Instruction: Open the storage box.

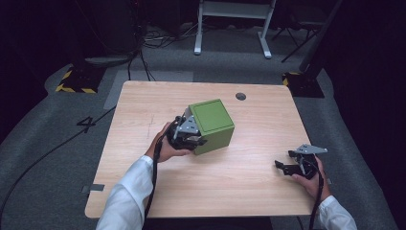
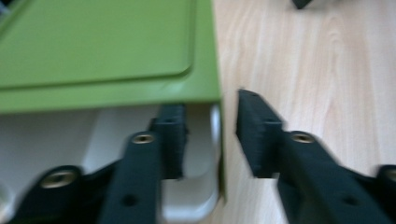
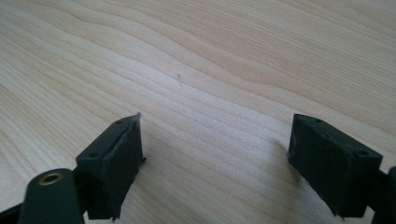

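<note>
The green plastic cube-shaped box is straddled at its side wall by the left gripper, jaws not yet closed, for gripping. The right gripper is parked at 4 o'clock, jaws open.

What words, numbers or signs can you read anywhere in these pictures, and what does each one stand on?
"4": a dark figure marked on the grey floor, left of the table.
The green box at the left gripper bears no lettering.
The right gripper bears none either.
</note>
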Tool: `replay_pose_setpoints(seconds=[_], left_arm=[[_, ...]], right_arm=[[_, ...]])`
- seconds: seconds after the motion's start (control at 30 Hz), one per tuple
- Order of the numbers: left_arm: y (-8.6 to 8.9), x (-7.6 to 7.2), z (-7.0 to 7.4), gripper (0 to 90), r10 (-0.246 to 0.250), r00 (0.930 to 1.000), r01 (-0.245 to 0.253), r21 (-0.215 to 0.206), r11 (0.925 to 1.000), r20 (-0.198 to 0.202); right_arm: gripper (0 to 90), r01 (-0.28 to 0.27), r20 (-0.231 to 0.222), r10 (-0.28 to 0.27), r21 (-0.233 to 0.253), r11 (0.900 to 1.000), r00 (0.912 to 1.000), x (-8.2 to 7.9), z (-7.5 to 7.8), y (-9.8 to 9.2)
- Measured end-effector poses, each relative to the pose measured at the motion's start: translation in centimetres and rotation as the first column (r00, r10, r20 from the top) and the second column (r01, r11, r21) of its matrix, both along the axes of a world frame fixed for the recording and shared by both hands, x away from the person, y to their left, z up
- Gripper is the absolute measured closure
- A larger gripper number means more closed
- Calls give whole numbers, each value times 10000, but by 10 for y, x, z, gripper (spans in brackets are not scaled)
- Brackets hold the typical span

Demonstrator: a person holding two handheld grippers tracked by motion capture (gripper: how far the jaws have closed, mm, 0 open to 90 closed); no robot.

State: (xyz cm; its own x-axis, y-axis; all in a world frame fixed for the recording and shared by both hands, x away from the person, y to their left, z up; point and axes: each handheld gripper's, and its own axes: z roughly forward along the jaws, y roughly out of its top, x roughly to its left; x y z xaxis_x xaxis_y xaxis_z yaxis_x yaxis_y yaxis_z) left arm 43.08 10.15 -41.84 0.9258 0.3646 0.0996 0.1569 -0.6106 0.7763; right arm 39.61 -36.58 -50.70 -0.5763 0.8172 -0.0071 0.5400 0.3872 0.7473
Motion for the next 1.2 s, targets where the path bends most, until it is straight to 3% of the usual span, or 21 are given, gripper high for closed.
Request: replay_pose_setpoints(seconds=[0.03, 0.13, 0.17, 0.23, 0.4, 0.6, 0.7, 0.8, 0.9, 0.97, 1.0, 1.2], left_arm=[[4, -1, -1, 471, 136, 9999, -136, 153, 9998, -16], [4, 0, -5, 337, 167, 9997, -163, 258, 9995, -187], [4, 1, -8, 337, 171, 9996, -165, 269, 9995, -229], [0, 5, -16, 248, 211, 9991, -188, 625, 9979, -366], [-2, 12, -33, 214, 151, 9962, -75, 884, 9961, -855], [-3, 14, -38, 222, 94, 9952, 2, 971, 9953, -978], [-6, 13, -39, 239, 90, 9952, 40, 1330, 9911, -971], [-9, 14, -45, 250, 31, 9938, 195, 2021, 9792, -1109], [-6, 13, -48, 283, 22, 9924, 219, 1946, 9806, -1231], [-2, 11, -48, 296, 97, 9933, 100, 1692, 9855, -1153], [3, 10, -46, 352, 91, 9936, 86, 1562, 9877, -1123], [21, 3, -40, 488, 309, 9962, -187, 1468, 9890, -815]], right_arm=[[178, -3, -1, 3, 1, 10000, 10000, 0, 0, 0], [179, -1, -1, 1, 4, 10000, 10000, 0, 0, 0], [178, -4, 1, 4, 1, 10000, 10000, 0, 0, 0], [178, 7, -7, -7, 4, 10000, 10000, 0, 0, 0], [178, -13, 6, 13, -16, 10000, 10000, 0, 0, 0], [178, 4, -7, -4, 4, 10000, 10000, 0, 0, 0], [178, -2, 3, 2, -1, 10000, 10000, 0, 0, 0], [179, 0, 2, 0, 1, 10000, 10000, 0, 0, 0], [179, -2, 3, 2, 0, 10000, 10000, 0, 0, 0], [178, -4, 0, 4, 3, 10000, 10000, 0, 0, 0], [178, -4, 2, 4, 0, 10000, 10000, 0, 0, 0], [179, -4, 1, 4, 3, 10000, 10000, 0, 0, 0]])
